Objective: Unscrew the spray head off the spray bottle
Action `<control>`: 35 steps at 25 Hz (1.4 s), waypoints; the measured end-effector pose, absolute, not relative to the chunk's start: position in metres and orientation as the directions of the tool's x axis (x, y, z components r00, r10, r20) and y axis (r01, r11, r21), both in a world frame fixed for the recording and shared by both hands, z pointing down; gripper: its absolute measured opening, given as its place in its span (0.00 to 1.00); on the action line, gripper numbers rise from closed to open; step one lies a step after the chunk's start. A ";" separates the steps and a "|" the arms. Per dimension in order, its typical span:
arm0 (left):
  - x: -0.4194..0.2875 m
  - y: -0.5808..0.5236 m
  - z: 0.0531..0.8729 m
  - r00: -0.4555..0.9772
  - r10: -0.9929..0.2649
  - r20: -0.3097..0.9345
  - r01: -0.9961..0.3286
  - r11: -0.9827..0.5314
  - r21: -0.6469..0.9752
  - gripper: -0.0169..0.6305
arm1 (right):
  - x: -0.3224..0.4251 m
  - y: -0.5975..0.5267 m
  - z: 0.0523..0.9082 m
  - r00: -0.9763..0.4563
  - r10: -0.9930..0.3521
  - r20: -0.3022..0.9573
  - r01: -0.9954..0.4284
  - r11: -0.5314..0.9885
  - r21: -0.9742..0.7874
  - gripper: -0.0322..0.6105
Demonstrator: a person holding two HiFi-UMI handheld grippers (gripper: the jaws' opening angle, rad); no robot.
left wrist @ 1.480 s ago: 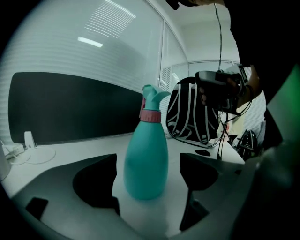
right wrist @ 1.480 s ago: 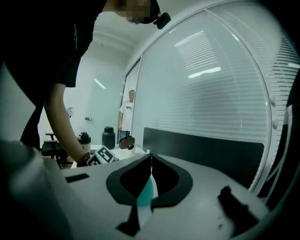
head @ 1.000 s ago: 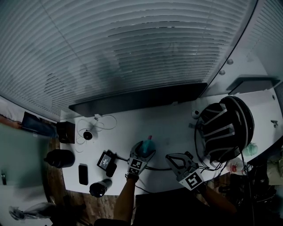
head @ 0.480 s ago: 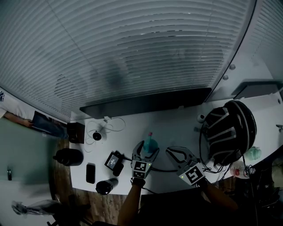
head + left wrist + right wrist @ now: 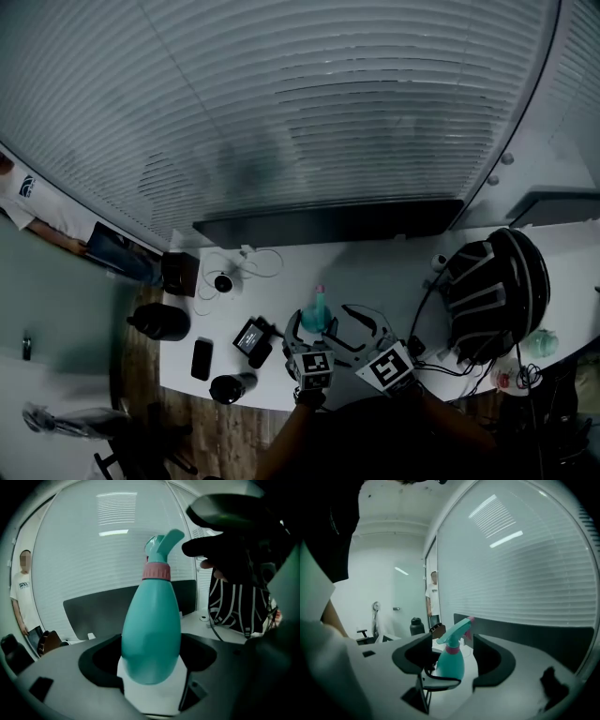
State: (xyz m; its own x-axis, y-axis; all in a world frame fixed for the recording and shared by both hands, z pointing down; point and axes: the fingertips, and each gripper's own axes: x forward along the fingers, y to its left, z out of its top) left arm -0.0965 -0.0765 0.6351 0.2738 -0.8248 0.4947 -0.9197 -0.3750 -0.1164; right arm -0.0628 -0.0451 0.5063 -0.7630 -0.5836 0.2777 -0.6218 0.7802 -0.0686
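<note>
A teal spray bottle (image 5: 317,312) with a pink collar (image 5: 156,571) and a teal spray head (image 5: 164,543) stands upright on the white table (image 5: 394,272). My left gripper (image 5: 316,325) is shut on the bottle's lower body (image 5: 151,634), which fills the gap between its jaws. My right gripper (image 5: 361,323) is just right of the bottle, and its jaws are opening wide. In the right gripper view the spray head (image 5: 457,630) shows in that gap (image 5: 450,660) but farther ahead, and the pads do not touch it.
A black backpack with white stripes (image 5: 492,286) lies at the table's right. To the left are a black flask (image 5: 161,322), a phone (image 5: 202,358), a dark tumbler (image 5: 230,386) and a small device (image 5: 251,335). A dark panel (image 5: 328,223) lines the back edge. A person (image 5: 21,597) stands far left.
My right gripper has moved left, close to the bottle, and its jaws now stand wider. The left gripper keeps its hold on the bottle. The head view has shifted.
</note>
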 end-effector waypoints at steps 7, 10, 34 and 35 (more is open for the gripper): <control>-0.087 -0.071 0.642 0.236 -0.823 0.517 -0.887 -0.399 -0.230 0.62 | -0.067 -0.056 0.520 -0.732 -0.562 0.385 -0.640 0.761 -0.105 0.45; -0.083 -0.071 0.644 0.231 -0.813 0.535 -0.897 -0.390 -0.206 0.62 | -0.064 -0.060 0.531 -0.729 -0.540 0.420 -0.635 0.763 -0.123 0.41; -0.054 -0.008 0.602 0.844 -0.422 0.331 -0.443 -0.896 -0.011 0.60 | -0.056 0.011 0.480 -0.870 -0.120 0.478 -0.017 0.977 0.214 0.16; -0.061 -0.019 0.601 0.807 -0.495 0.323 -0.508 -0.860 -0.047 0.60 | -0.053 0.004 0.477 -0.883 -0.151 0.444 -0.085 0.983 0.164 0.17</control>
